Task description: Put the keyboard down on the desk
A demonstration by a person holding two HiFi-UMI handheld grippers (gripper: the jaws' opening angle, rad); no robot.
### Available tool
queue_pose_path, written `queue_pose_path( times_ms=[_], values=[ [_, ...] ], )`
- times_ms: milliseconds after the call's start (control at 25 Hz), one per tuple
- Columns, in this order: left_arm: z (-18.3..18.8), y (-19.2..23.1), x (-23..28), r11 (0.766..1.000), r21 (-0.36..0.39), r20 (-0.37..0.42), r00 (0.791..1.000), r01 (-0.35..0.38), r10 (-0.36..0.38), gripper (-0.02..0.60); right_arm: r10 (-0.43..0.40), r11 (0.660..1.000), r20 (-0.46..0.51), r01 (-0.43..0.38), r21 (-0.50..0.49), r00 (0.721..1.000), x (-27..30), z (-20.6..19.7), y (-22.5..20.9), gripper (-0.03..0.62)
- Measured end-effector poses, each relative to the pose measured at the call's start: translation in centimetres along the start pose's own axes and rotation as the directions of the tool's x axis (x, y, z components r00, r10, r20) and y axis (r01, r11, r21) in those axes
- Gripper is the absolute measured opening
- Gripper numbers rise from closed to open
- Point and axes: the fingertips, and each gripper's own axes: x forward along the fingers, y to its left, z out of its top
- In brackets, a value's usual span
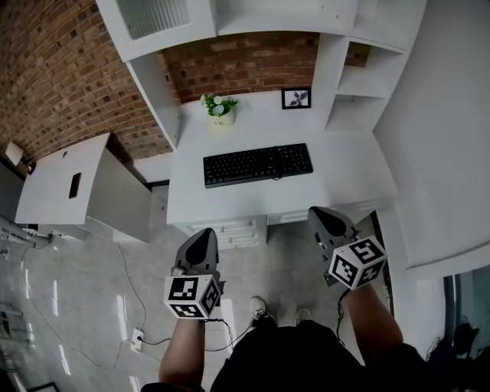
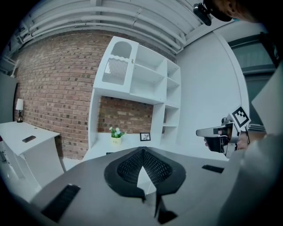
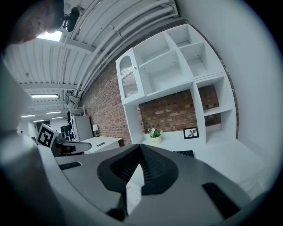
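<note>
A black keyboard (image 1: pixel 258 164) lies flat in the middle of the white desk (image 1: pixel 344 172), its corner (image 3: pixel 185 153) showing in the right gripper view. Both grippers hang in front of the desk, well short of the keyboard. My left gripper (image 1: pixel 201 243) is shut and empty, below the desk's front edge at the left. My right gripper (image 1: pixel 328 220) is shut and empty too, just off the desk's front right. Each gripper view shows its own jaws pressed together: the left gripper (image 2: pixel 142 155), the right gripper (image 3: pixel 139 150). The right gripper (image 2: pixel 221 132) also appears in the left gripper view.
A potted plant (image 1: pixel 220 108) and a small picture frame (image 1: pixel 295 98) stand at the back of the desk under white shelving (image 1: pixel 253 15). A second white table (image 1: pixel 65 180) with a phone (image 1: pixel 74 184) stands left. Drawers (image 1: pixel 237 230) sit under the desk; cables (image 1: pixel 134 306) run across the floor.
</note>
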Motion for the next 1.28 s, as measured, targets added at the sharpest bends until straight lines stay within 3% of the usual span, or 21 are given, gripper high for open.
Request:
queue_pose_path(
  times_ms=[720, 1280],
  values=[
    [-1.5, -13.6, -5.9, 0.996, -0.046, -0.007, 0.997, -0.080, 0.080, 0.018, 0.158, 0.987, 0.005, -0.157, -0.018, 0.987, -11.0, -0.9, -2.4, 0.018],
    [-2.0, -17.7, -8.7, 0.993, -0.038, 0.032, 0.993, -0.113, 0.114, 0.018, 0.200, 0.980, 0.017, -0.199, -0.025, 0.980, -15.4, -1.0, -2.6, 0.018]
  ],
)
